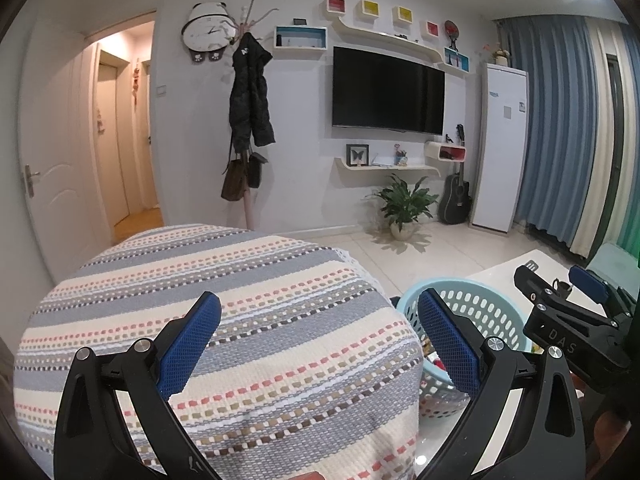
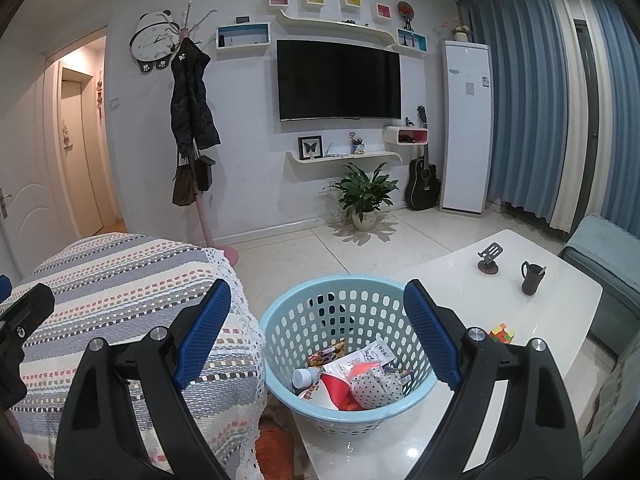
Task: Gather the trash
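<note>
A light blue perforated basket (image 2: 280, 332) stands on the near corner of the white coffee table (image 2: 560, 304). It holds trash: wrappers (image 2: 372, 360), a small white bottle (image 2: 303, 377) and a dotted crumpled piece (image 2: 376, 386). My right gripper (image 2: 318, 340) is open and empty, held above and in front of the basket. My left gripper (image 1: 320, 344) is open and empty over the striped cover (image 1: 240, 300). The basket also shows in the left wrist view (image 1: 472, 296), with the right gripper's body (image 1: 568, 320) to its right.
A striped cloth-covered seat (image 2: 120, 280) lies left of the basket. On the table are a dark mug (image 2: 531, 278), a small phone stand (image 2: 489, 261) and a colour cube (image 2: 502, 333). A teal sofa (image 2: 604, 252) is at right; a potted plant (image 2: 364, 196) stands on the tiled floor.
</note>
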